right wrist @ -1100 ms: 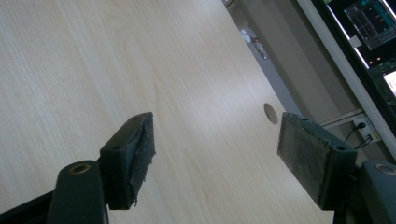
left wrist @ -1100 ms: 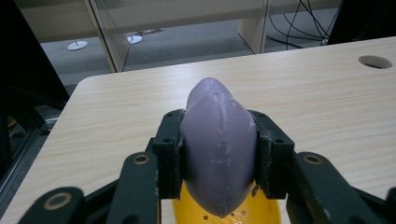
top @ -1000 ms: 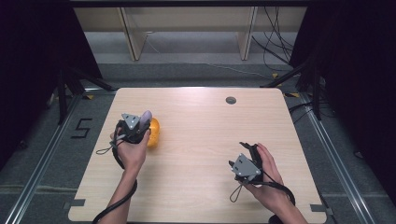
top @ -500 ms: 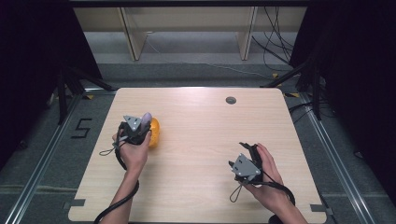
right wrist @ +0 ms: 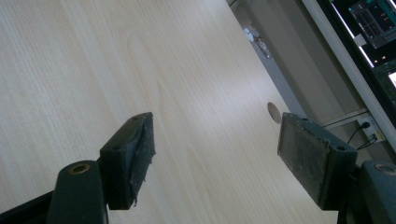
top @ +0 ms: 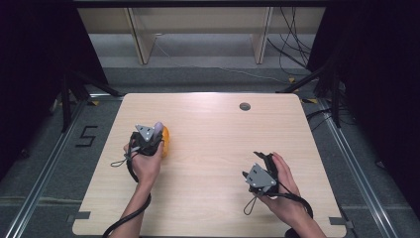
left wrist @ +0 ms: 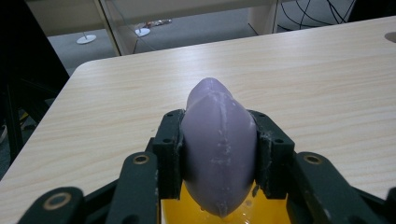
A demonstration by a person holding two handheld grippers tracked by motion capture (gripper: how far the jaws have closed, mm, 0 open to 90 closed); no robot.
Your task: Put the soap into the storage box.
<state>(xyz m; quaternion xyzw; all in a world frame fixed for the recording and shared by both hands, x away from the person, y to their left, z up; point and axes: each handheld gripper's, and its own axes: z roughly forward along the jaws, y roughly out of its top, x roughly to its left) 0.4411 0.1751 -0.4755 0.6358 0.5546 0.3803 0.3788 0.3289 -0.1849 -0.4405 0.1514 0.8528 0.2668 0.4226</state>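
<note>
The left gripper [left wrist: 218,154] clamps a purple soap-like lump [left wrist: 218,144] over a yellow dish [top: 165,141] at the table's [top: 218,198] left side: the carrying step, it seems; next comes placing it. The right gripper [right wrist: 215,158] waits open, empty.

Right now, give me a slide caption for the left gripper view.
Left gripper shut on a purple egg-shaped piece above a yellow object on the wooden table.

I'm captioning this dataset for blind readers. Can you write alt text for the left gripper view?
The left gripper has its two black jaws shut on a smooth, pale purple, egg-shaped object, held just above something yellow. Beyond lies a light wooden table.
</note>
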